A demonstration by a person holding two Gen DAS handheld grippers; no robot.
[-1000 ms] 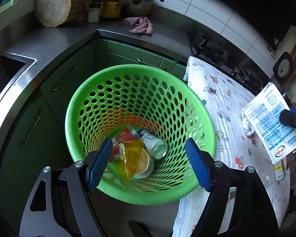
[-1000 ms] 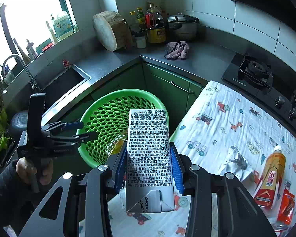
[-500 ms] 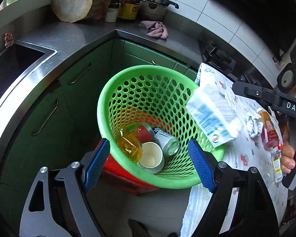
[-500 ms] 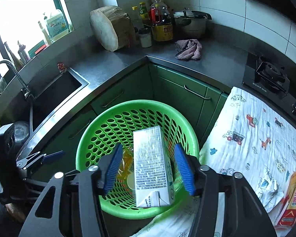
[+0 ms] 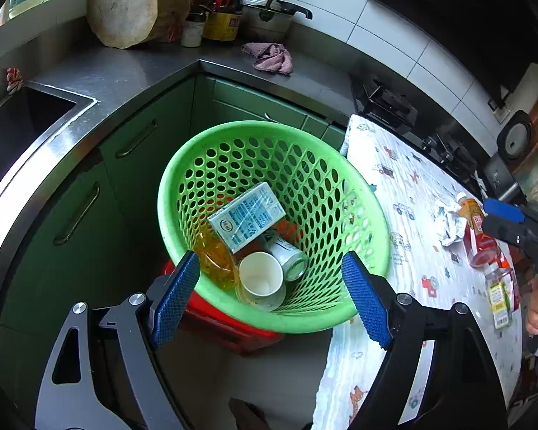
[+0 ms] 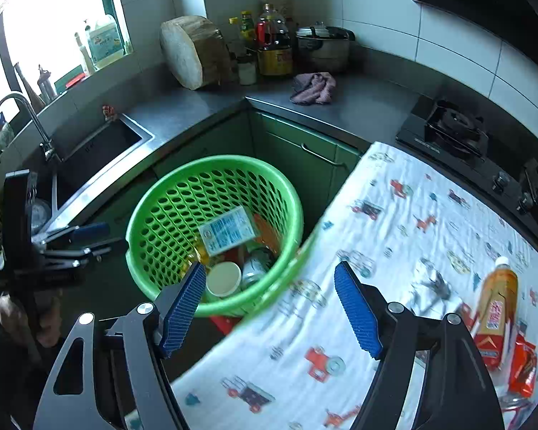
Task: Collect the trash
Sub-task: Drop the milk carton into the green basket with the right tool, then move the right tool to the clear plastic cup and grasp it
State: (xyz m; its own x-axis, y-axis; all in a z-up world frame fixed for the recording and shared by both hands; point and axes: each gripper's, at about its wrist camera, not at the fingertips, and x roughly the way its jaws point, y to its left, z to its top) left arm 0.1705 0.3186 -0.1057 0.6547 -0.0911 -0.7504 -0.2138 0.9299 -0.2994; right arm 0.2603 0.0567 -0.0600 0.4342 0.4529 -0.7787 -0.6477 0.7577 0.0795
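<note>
Lying on top of the trash in the green perforated basket (image 5: pixel 362 236), the milk carton (image 5: pixel 246 216) partly covered a yellow wrapper (image 5: pixel 215 261), a white paper cup (image 5: pixel 261 279) and a drink can (image 5: pixel 288 259). Both the left gripper (image 5: pixel 270 299) and the right gripper (image 6: pixel 269 308) stood wide apart, holding nothing. A crumpled wrapper (image 6: pixel 430 286) and an orange drink bottle (image 6: pixel 495 304) lay on the patterned tablecloth (image 6: pixel 340 340); a red packet (image 6: pixel 523 365) was cut off at the frame edge.

No print could be read with certainty: the carton (image 5: pixel 246 216) and the bottle label (image 6: pixel 495 313) carried blurred characters only.
</note>
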